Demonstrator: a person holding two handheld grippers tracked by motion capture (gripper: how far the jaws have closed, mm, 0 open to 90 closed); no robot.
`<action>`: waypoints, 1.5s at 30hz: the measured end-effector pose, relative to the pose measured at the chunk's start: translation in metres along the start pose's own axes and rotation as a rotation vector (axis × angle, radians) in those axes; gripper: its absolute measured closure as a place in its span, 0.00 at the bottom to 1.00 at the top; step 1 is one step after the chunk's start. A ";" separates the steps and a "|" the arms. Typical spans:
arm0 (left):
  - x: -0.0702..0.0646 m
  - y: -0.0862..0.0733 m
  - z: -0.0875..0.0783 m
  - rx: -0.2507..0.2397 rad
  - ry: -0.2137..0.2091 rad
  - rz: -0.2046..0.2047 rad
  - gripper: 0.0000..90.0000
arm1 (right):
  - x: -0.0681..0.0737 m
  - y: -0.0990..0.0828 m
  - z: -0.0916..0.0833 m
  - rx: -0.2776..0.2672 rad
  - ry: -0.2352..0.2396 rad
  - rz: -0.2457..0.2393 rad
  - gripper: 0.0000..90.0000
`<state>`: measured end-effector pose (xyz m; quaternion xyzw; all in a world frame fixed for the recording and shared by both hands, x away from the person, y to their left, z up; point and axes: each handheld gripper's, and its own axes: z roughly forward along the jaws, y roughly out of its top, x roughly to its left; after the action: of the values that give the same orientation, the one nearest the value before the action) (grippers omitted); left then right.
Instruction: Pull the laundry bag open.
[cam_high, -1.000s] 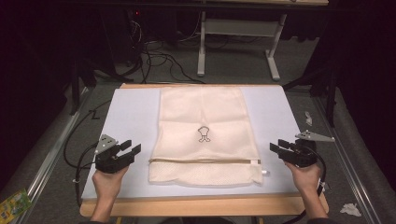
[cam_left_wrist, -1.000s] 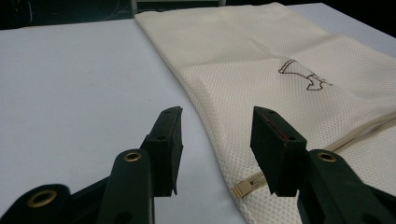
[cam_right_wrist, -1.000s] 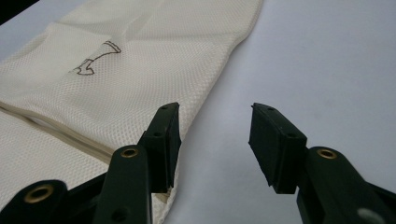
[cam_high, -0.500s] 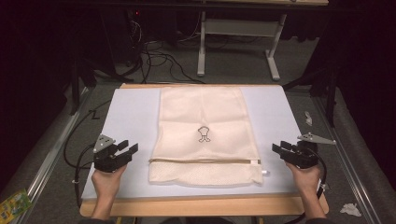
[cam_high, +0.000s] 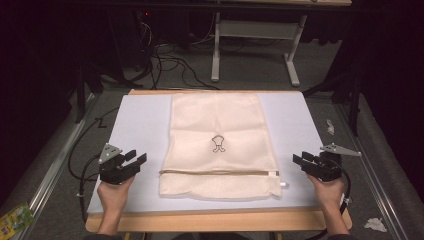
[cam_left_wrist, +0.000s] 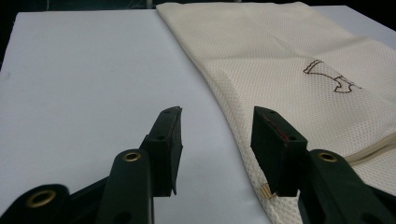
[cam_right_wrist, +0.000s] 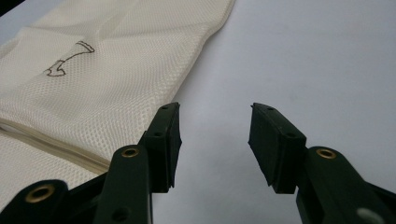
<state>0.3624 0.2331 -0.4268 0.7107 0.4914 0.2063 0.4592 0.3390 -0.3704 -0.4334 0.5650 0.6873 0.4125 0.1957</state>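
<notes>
A cream mesh laundry bag (cam_high: 216, 140) lies flat in the middle of a pale mat (cam_high: 140, 117), its zipper (cam_high: 215, 173) running across near the front end and a small dark emblem (cam_high: 217, 144) at its centre. My left gripper (cam_high: 136, 160) rests on the mat left of the bag, jaws open and holding nothing. In the left gripper view the bag's edge (cam_left_wrist: 243, 112) runs just beyond the right jaw. My right gripper (cam_high: 300, 161) rests on the mat right of the bag, open and holding nothing. The right gripper view has the bag (cam_right_wrist: 107, 70) to the left of its jaws.
The mat lies on a wooden table (cam_high: 215, 220). Cables (cam_high: 165, 60) and a white table frame (cam_high: 255, 45) stand on the floor beyond. A crumpled white scrap (cam_high: 374, 224) lies at the right, a green packet (cam_high: 15, 217) at the left.
Both grippers have drifted slightly toward the near edge of the table. The bag has not moved.
</notes>
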 end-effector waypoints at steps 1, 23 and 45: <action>0.001 0.000 0.000 0.002 0.001 0.000 0.59 | 0.000 0.000 0.000 -0.001 -0.001 0.001 0.60; 0.007 -0.003 0.015 0.030 0.023 -0.023 0.60 | -0.009 -0.008 0.012 -0.001 -0.020 0.038 0.60; 0.013 -0.007 0.028 0.056 0.058 -0.025 0.59 | -0.009 -0.007 0.022 0.004 -0.041 0.029 0.60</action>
<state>0.3854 0.2323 -0.4490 0.7107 0.5190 0.2072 0.4274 0.3533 -0.3716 -0.4537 0.5835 0.6758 0.4022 0.2026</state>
